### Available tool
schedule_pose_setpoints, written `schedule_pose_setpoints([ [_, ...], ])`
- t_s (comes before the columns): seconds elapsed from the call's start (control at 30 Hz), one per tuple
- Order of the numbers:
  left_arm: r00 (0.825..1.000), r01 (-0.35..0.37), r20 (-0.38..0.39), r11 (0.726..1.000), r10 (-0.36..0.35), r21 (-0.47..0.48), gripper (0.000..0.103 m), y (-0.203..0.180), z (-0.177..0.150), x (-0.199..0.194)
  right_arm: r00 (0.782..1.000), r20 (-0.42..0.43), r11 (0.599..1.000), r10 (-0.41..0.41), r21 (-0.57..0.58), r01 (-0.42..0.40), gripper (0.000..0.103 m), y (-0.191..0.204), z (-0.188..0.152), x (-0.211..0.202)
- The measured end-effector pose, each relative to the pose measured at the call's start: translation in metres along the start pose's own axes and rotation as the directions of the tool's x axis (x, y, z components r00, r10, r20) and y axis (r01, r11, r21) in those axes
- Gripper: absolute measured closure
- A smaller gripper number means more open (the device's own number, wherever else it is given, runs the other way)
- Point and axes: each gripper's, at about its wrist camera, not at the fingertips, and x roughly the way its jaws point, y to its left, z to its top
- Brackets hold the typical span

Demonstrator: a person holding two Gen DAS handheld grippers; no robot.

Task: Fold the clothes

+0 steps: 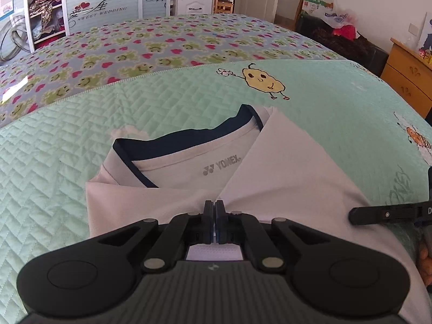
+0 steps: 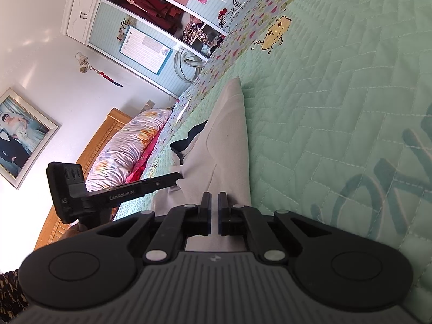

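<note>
A white Yonex shirt (image 1: 283, 167) with a navy collar lies partly folded on the mint green quilt (image 1: 67, 140); both sides are folded inward. My left gripper (image 1: 215, 205) is shut on the shirt's fabric near its middle, below the collar. My right gripper (image 2: 214, 197) is nearly shut, with shirt fabric (image 2: 224, 145) between its jaws at the shirt's right edge. The right gripper shows in the left wrist view (image 1: 356, 216) at the shirt's right side. The left gripper shows in the right wrist view (image 2: 176, 178), tip on the shirt.
A frog-and-heart patterned bedspread (image 1: 151, 48) covers the far half of the bed. A wooden nightstand (image 1: 405, 78) stands at the right. A wardrobe (image 1: 81, 5) is beyond the bed. A pillow (image 2: 121, 148) and wooden headboard (image 2: 89, 159) lie at the left.
</note>
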Motion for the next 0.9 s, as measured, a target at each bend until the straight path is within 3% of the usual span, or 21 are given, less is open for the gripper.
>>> schedule_pose_setpoints([
  [0.1,1.000,-0.007,0.006,1.000,0.007,0.002,0.102,-0.003,0.000,0.002,1.000,-0.025,0.999,-0.011,0.034,0.012,0.092,0.004,0.006,-0.001],
  [0.13,1.000,-0.009,0.002,1.000,0.009,0.010,0.102,-0.004,0.000,0.004,0.999,-0.030,0.998,-0.020,0.057,0.022,0.085,0.006,0.009,-0.002],
  [0.17,1.000,-0.012,-0.002,1.000,0.012,0.019,0.102,-0.006,0.000,0.005,1.000,-0.017,0.997,-0.019,0.072,0.020,0.069,0.010,0.012,-0.003],
  [0.23,1.000,-0.015,-0.002,1.000,0.015,0.021,0.102,-0.006,0.000,0.007,1.000,0.020,0.996,0.000,0.084,-0.001,0.050,0.020,0.021,-0.004],
  [0.37,1.000,-0.013,-0.001,1.000,0.013,-0.009,0.100,-0.002,0.000,0.010,0.997,0.038,0.995,0.060,0.082,-0.063,0.049,0.033,0.046,0.025],
  [0.43,1.000,-0.009,0.002,0.999,0.009,-0.040,0.100,0.001,-0.001,0.010,0.999,-0.011,0.991,0.039,0.131,-0.037,0.050,0.022,0.055,0.052],
  [0.53,0.997,-0.031,0.065,0.990,0.041,-0.140,0.088,0.010,-0.002,-0.009,0.990,-0.053,0.989,-0.132,0.056,0.135,0.103,0.015,0.057,0.076],
  [0.63,0.972,-0.022,0.213,0.941,0.099,-0.337,0.060,0.031,-0.012,-0.055,0.989,-0.064,0.988,-0.130,0.073,0.135,0.103,0.011,0.057,0.075],
  [0.67,0.966,-0.036,0.224,0.923,0.131,-0.384,0.052,0.037,-0.017,-0.065,0.988,-0.067,0.989,-0.137,0.050,0.140,0.103,0.014,0.057,0.075],
  [0.73,0.968,-0.085,0.172,0.888,0.180,-0.452,0.051,0.048,-0.026,-0.078,0.988,-0.066,0.990,-0.139,0.026,0.141,0.102,0.017,0.056,0.075],
  [0.8,0.978,-0.087,0.132,0.885,0.164,-0.457,0.051,0.051,-0.035,-0.084,0.990,-0.053,0.990,-0.133,0.033,0.135,0.097,0.019,0.054,0.072],
  [0.87,0.982,-0.099,0.105,0.900,0.158,-0.425,0.051,0.045,-0.043,-0.086,0.992,-0.021,0.992,-0.122,0.032,0.123,0.070,0.026,0.051,0.064],
  [0.9,0.983,-0.120,0.078,0.909,0.164,-0.399,0.051,0.041,-0.046,-0.083,0.993,-0.003,0.993,-0.119,0.024,0.119,0.065,0.032,0.049,0.058],
])
